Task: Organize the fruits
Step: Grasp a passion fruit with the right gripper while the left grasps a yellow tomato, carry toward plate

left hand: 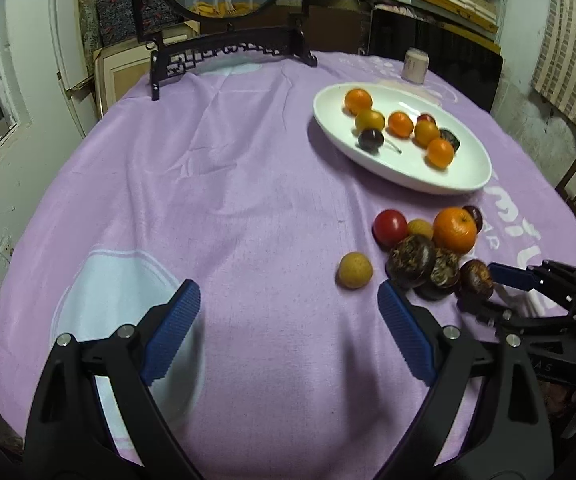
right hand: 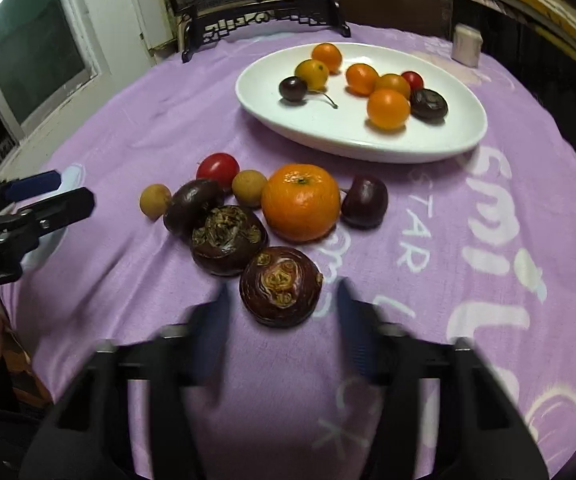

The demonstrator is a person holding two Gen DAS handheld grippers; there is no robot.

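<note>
A white oval plate [right hand: 352, 136] [left hand: 460, 176] holds several small oranges, dark cherries and a red fruit. Loose fruit lies on the purple cloth in front of it: a big orange [right hand: 300, 201] [left hand: 454, 229], a red tomato [right hand: 217, 167], two tan longans [right hand: 155, 200] [left hand: 354, 270], a dark cherry [right hand: 364, 201] and three dark water chestnuts. My right gripper [right hand: 281, 300] is open, its blurred fingers on either side of the nearest chestnut [right hand: 280, 285] [left hand: 476, 278]. My left gripper [left hand: 288, 300] is open and empty, just left of the fruit pile.
A carved black stand [left hand: 227, 52] with a round painted panel stands at the table's far edge. A small pale jar [left hand: 416, 65] sits behind the plate. Chairs show at the table's right and left edges.
</note>
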